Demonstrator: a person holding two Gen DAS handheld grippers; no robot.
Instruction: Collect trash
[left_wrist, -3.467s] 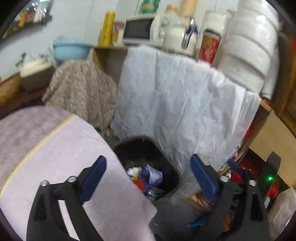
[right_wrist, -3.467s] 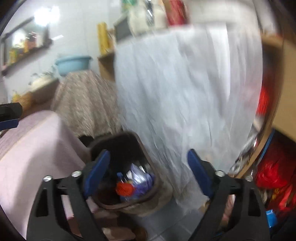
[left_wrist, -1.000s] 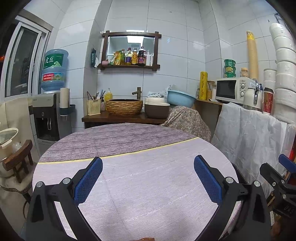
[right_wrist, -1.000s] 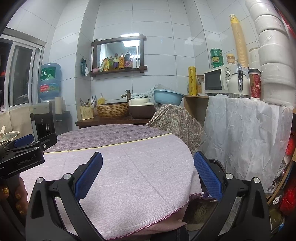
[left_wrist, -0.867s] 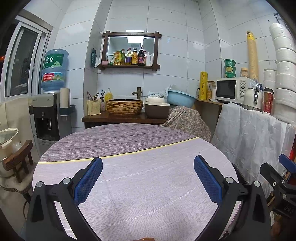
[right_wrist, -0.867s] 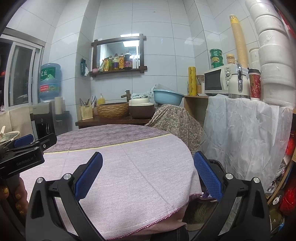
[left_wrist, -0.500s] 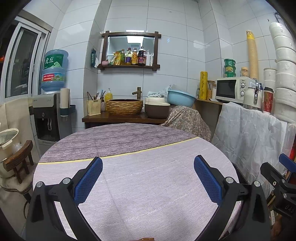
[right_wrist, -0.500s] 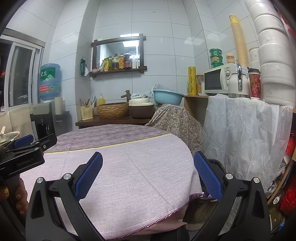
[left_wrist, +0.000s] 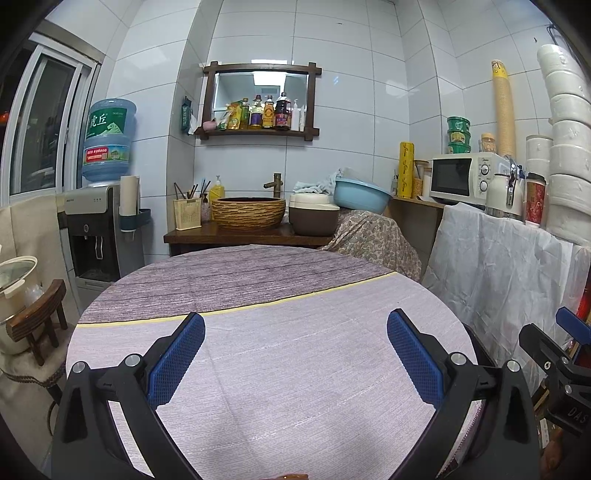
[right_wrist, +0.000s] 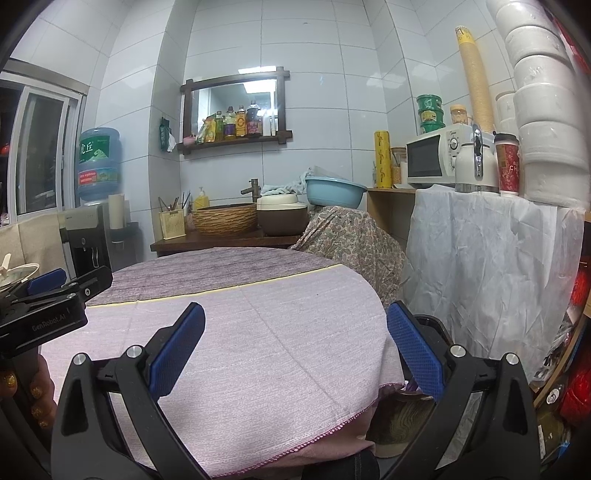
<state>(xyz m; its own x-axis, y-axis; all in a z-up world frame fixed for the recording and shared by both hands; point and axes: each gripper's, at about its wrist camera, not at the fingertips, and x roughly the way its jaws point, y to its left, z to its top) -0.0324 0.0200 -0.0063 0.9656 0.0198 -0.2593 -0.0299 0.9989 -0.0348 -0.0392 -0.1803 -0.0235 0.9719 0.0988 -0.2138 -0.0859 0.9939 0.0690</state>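
Both my left gripper (left_wrist: 295, 354) and right gripper (right_wrist: 295, 350) gape wide above the round table (left_wrist: 303, 369); trash bin (right_wrist: 436, 328) sits beside its right edge.

Under the left gripper (left_wrist: 295, 354), whose pads (left_wrist: 177, 360) are dimpled blue rubber on matt black plastic, lies a woven, matt tablecloth (left_wrist: 295, 369). Beyond it stand glossy wall tiles (left_wrist: 332, 110); to its right hangs crinkled white sheeting (left_wrist: 495, 266).
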